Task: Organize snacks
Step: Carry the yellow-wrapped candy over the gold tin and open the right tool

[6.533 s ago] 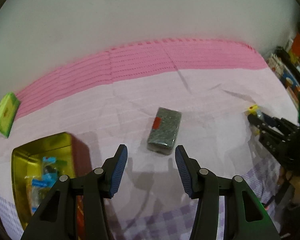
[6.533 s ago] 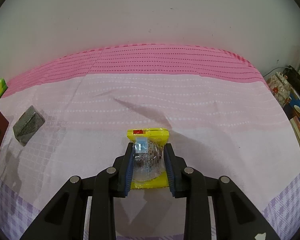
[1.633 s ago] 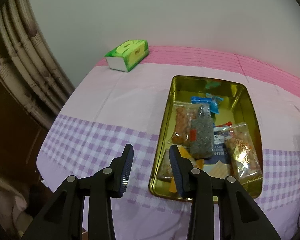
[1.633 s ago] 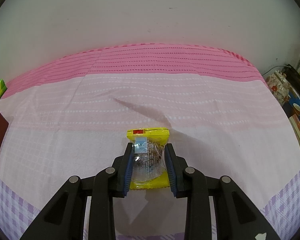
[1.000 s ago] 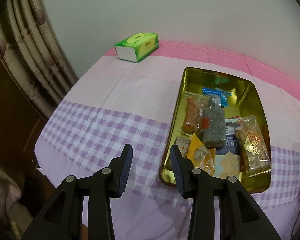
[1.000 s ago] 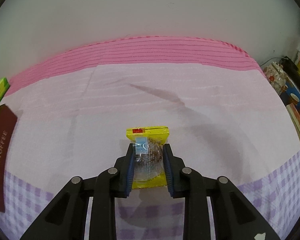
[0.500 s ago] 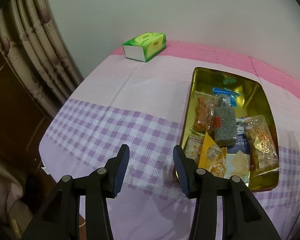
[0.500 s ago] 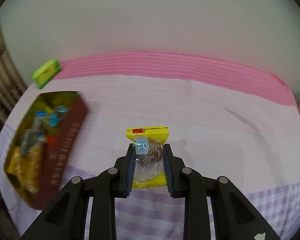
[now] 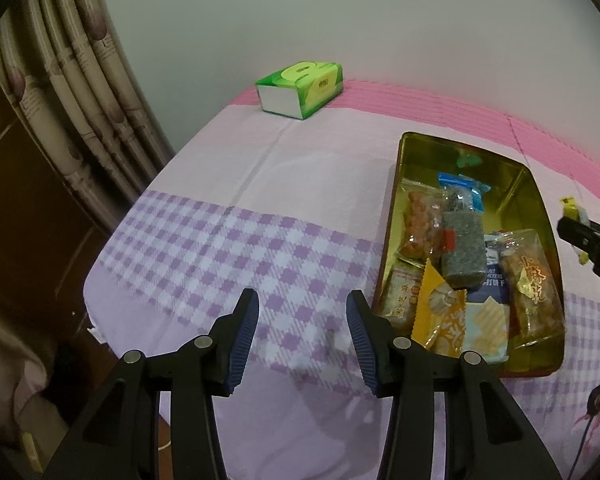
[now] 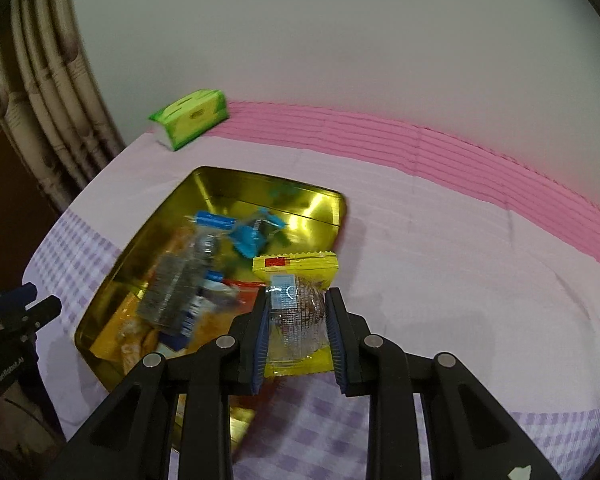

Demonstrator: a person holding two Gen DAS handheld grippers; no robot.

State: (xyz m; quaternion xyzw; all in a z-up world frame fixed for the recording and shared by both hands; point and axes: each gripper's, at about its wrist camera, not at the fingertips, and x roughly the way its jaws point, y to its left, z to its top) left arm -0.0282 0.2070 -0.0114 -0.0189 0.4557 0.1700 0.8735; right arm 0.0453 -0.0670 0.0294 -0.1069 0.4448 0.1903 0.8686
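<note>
Right gripper carrying a yellow snack pack over by the gold tin

The right gripper [image 10: 296,322] is clamped on the yellow-edged snack packet [image 10: 298,312], a clear wrapper with a brown round thing inside, held above the tabletop [image 10: 440,264] just beside the gold tin's [image 10: 260,188] right edge. The tin already has a pile of packets in it, including a grey block [image 9: 462,250] lying on top and an orange packet [image 9: 440,312] at the near end. The left gripper [image 9: 302,330] hangs with its jaws apart and nothing between them, over the purple-checked cloth left of the tin. A green tissue box [image 9: 300,88] sits at the tabletop's far left corner, by the curtain [image 9: 72,92].
</note>
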